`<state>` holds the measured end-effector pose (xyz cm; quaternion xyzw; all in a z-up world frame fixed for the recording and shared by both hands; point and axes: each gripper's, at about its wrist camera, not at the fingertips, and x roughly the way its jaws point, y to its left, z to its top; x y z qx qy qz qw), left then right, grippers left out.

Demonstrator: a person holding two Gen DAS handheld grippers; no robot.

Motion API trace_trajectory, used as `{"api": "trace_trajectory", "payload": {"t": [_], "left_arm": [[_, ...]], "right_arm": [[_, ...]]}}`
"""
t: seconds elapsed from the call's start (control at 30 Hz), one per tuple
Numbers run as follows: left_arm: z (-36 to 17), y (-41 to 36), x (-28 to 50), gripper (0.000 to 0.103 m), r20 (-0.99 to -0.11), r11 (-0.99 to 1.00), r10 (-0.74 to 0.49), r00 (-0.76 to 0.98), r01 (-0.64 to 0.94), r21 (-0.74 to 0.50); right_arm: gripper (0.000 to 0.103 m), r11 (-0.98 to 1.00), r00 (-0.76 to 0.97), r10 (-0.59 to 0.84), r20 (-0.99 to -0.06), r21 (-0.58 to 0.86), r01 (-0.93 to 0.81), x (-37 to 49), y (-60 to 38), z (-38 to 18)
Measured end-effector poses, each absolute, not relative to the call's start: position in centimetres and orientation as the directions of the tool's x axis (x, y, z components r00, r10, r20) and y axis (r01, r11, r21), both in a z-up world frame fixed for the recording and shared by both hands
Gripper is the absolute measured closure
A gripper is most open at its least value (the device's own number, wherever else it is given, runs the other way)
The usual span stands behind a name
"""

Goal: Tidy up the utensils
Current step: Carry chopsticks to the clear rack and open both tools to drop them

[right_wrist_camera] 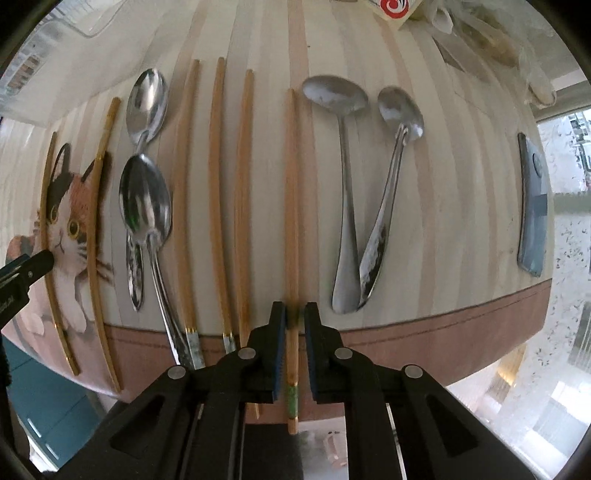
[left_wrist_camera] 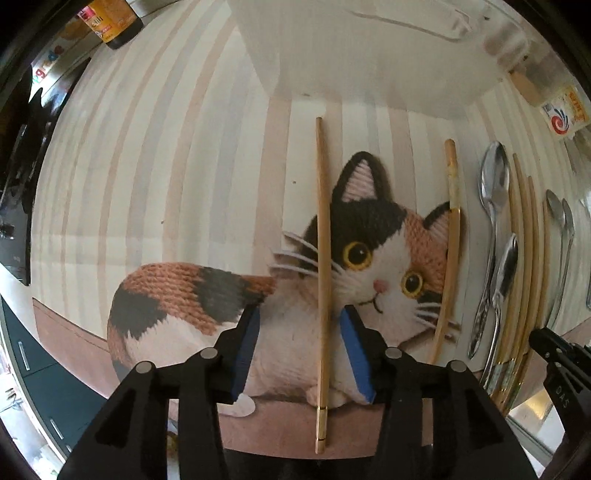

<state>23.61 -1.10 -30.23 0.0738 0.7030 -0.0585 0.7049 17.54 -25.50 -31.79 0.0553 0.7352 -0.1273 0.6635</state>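
Note:
My left gripper (left_wrist_camera: 301, 314) is open, its jaws either side of a wooden chopstick (left_wrist_camera: 322, 258) that lies on the cat-print mat (left_wrist_camera: 166, 166); the jaws do not touch it. A second chopstick (left_wrist_camera: 448, 240) lies to its right. My right gripper (right_wrist_camera: 294, 310) is narrowly open around another chopstick (right_wrist_camera: 291, 221) with a green band near its end; small gaps show on both sides. Left of it lie several chopsticks (right_wrist_camera: 214, 192) and two steel spoons (right_wrist_camera: 146, 206). Two more spoons (right_wrist_camera: 347, 192) lie crossed to the right.
A white container (left_wrist_camera: 369, 48) stands at the back of the mat, a dark bottle (left_wrist_camera: 114, 22) at the far left. A grey flat object (right_wrist_camera: 532, 206) lies at the mat's right edge. Packets (right_wrist_camera: 480, 33) sit at the back right. The mat's front edge overhangs the table.

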Motion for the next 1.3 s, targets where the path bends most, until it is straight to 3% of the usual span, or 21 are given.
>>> {"api": "trace_trajectory", "payload": {"t": [0.1,0.17,0.23,0.27,0.3,0.53,0.97,1.2,1.3], "left_arm": [[-29.8,-1.3,24.4,0.059,-1.000,0.982,0.016,0.008,0.188,0.017],[-29.7,-1.3,24.6,0.065,-1.000,0.981,0.002,0.009,0.193,0.003],[-30.5,-1.8,26.0,0.075,-1.000,0.979,-0.011,0.012,0.203,-0.008],[-30.0,-2.7,25.6,0.090,-1.000,0.977,-0.010,0.019,0.214,-0.005],[-29.9,-3.0,25.8,0.099,-1.000,0.974,-0.006,0.021,0.228,-0.001],[-27.7,-4.3,24.9,0.098,-0.997,0.969,0.041,0.068,0.240,0.056],[-19.9,2.6,23.8,0.098,-0.973,0.987,0.086,0.215,0.118,0.113],[-14.3,4.2,24.4,0.098,-0.948,0.995,0.015,0.317,0.093,0.047],[-10.1,3.0,26.0,0.098,-0.928,0.992,-0.068,0.367,0.125,-0.023]], "right_arm": [[0.091,0.961,-0.104,-0.099,-0.990,-0.122,0.249,18.2,-25.4,-31.4],[0.091,0.960,-0.097,-0.108,-0.989,-0.129,0.247,19.0,-24.6,-31.8],[0.092,0.962,-0.096,-0.110,-0.989,-0.131,0.239,20.1,-24.9,-31.5],[0.093,0.963,-0.094,-0.114,-0.989,-0.133,0.234,20.2,-25.1,-31.9],[0.093,0.964,-0.091,-0.118,-0.989,-0.136,0.230,20.3,-25.0,-31.8],[0.096,0.957,-0.053,-0.069,-0.996,-0.081,0.280,19.6,-25.6,-31.2],[0.096,0.952,0.103,0.001,-0.995,0.032,0.304,20.0,-24.9,-24.0],[0.096,0.952,0.227,0.059,-0.972,0.124,0.282,18.4,-23.8,-18.8],[0.096,0.947,0.286,0.121,-0.950,0.197,0.253,20.0,-23.4,-16.0]]}}
